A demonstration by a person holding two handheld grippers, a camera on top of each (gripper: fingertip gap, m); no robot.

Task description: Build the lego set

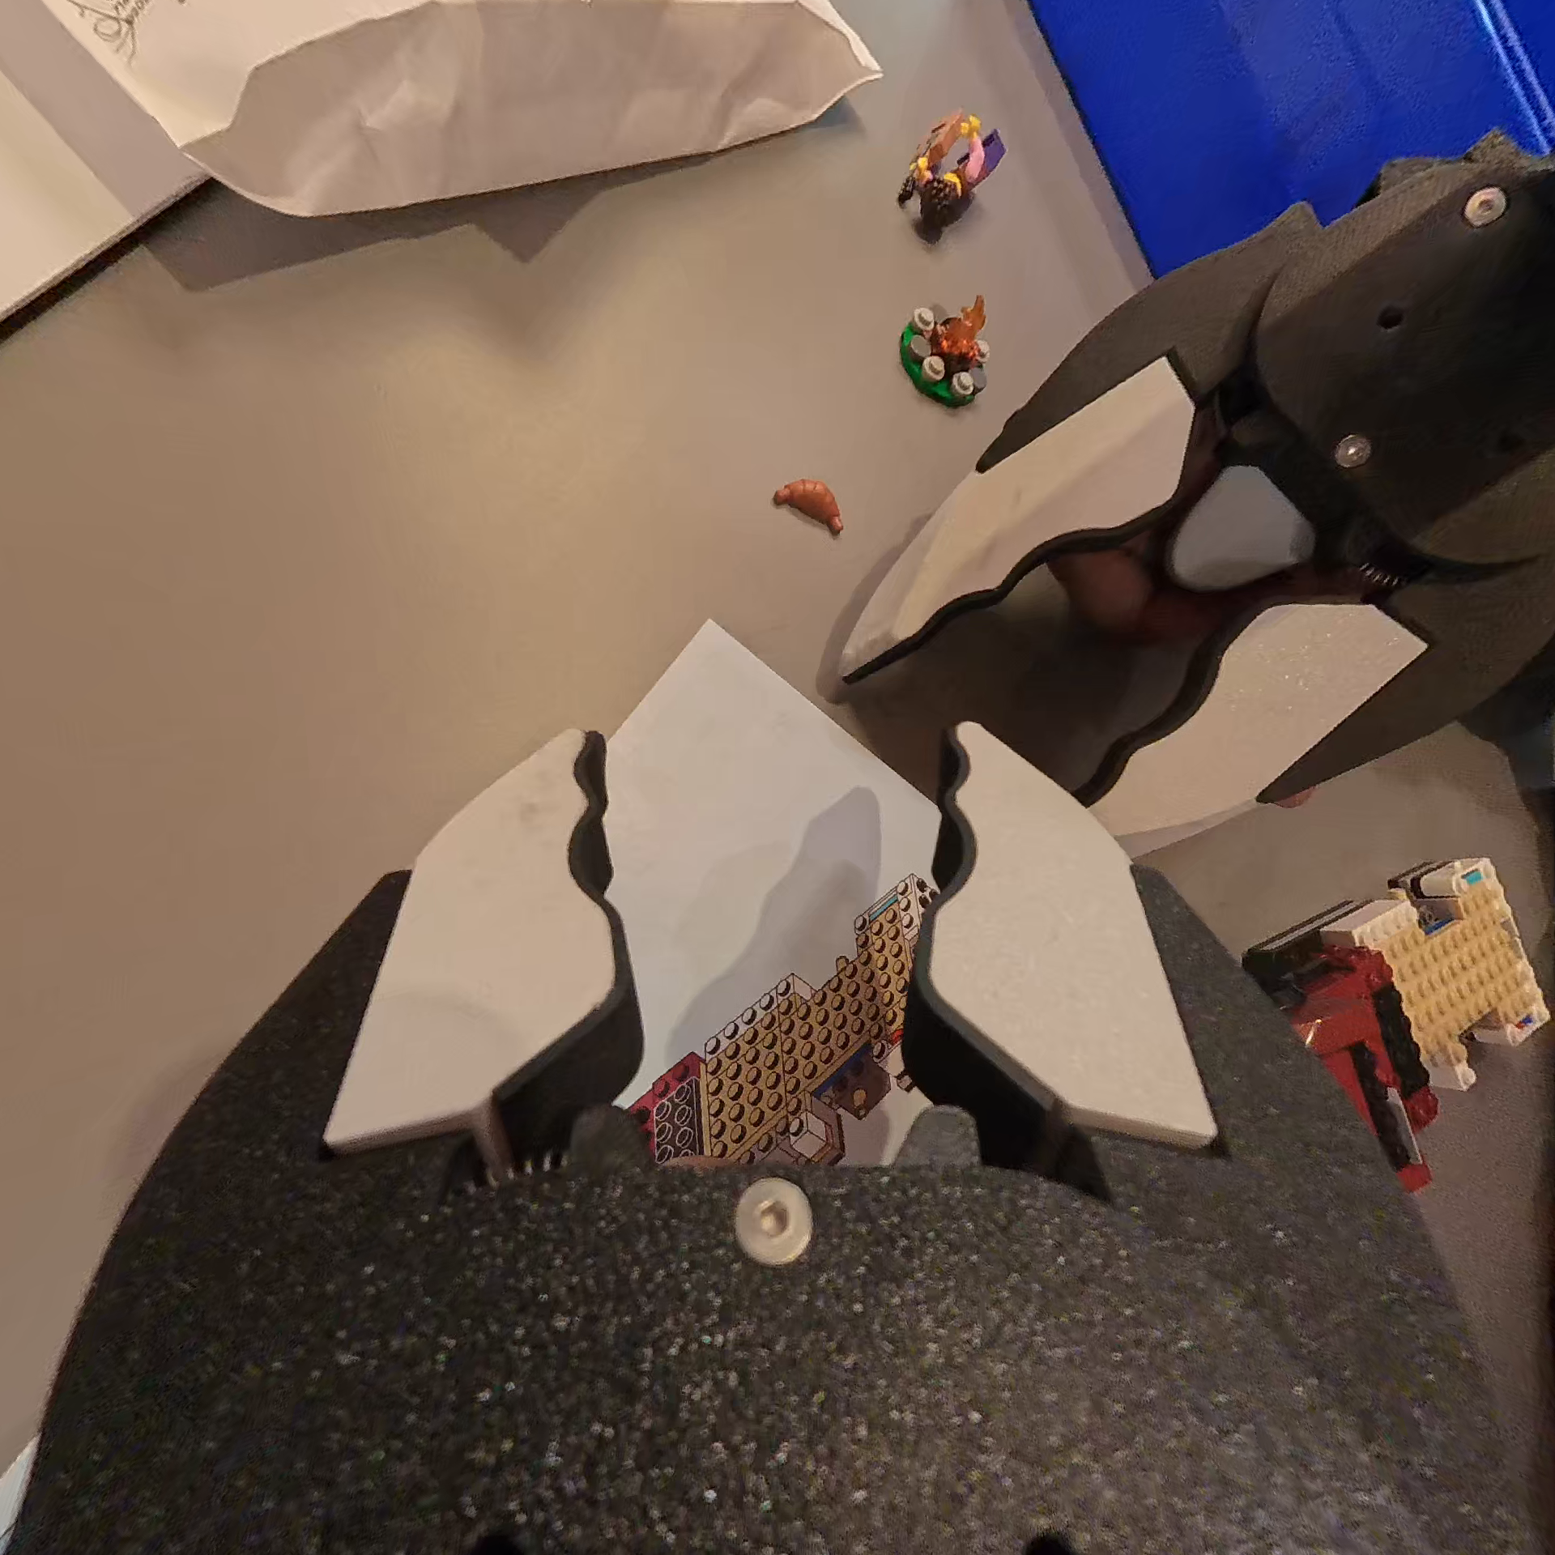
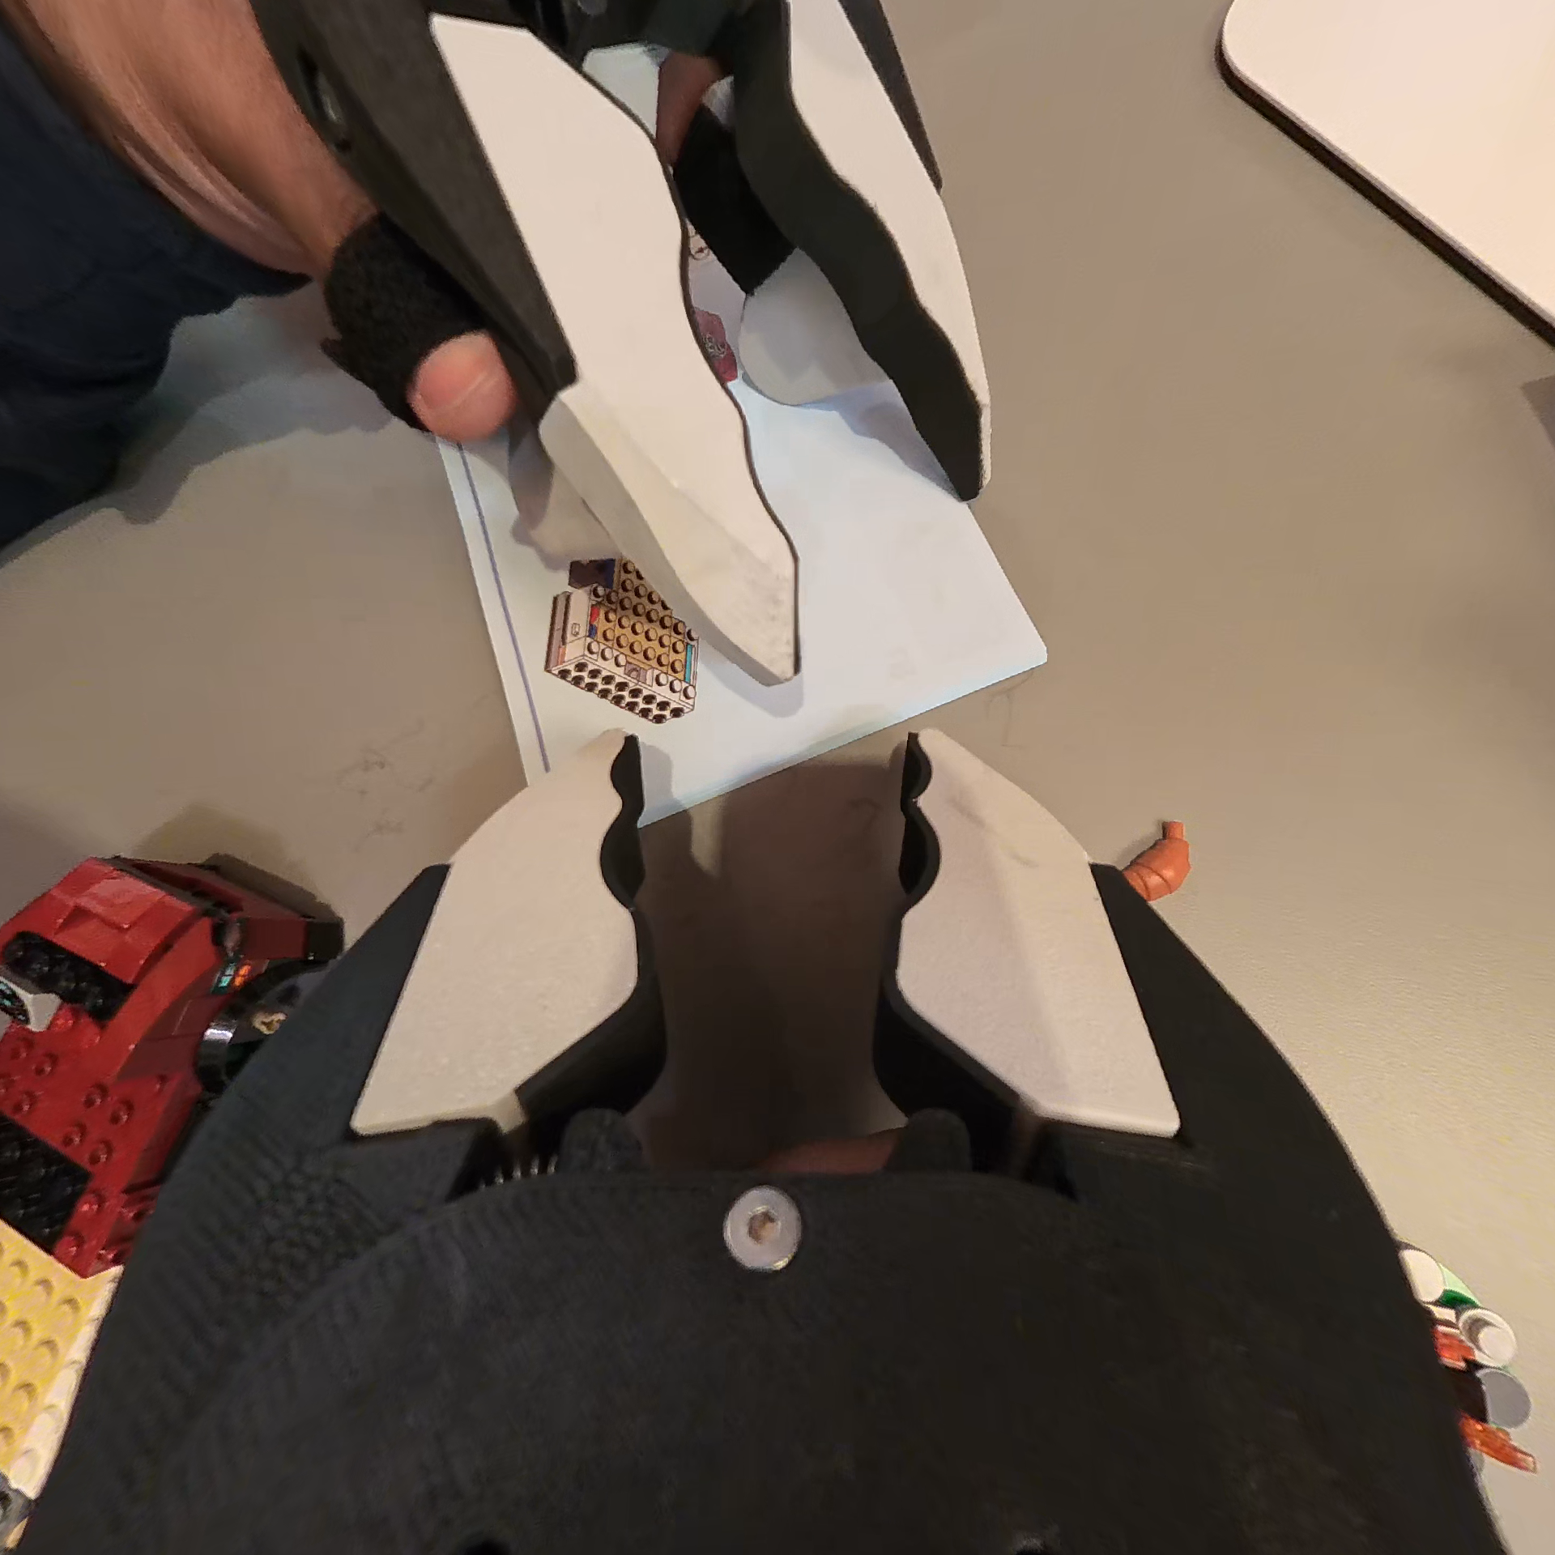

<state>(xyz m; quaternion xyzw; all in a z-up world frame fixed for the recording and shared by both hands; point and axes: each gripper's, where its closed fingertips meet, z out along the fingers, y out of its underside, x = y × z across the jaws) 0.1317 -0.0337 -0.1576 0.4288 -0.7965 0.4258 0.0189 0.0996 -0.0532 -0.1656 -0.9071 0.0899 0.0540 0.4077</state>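
Hovering over a grey table, the left claw stood with its jaws wide apart and nothing between them, poised above a white instruction sheet printed with a drawing of a tan brick model. The sheet's corner pointed toward 12 o'clock past the fingertips, and the printed drawing lay at about 5 o'clock within the gap, near the claw's base.

The right claw was likewise spread and held nothing; in its own view the near edge of the sheet lay just beyond the fingertips at 12 o'clock, with bare table in shadow between the jaws. The left claw reached down over the sheet from 12 o'clock, gripped by a hand in a black fingerless glove.

A small orange-brown croissant piece lay on the table at 12 o'clock from the left claw, well apart from it; seen from the right claw it sat just beside the right finger at 3 o'clock. A red, black and cream brick model stood at 3 o'clock of the left claw. Farther off at 1 o'clock were a green-based campfire build, a small purple-and-pink figure group, and a white paper bag at 11 o'clock.
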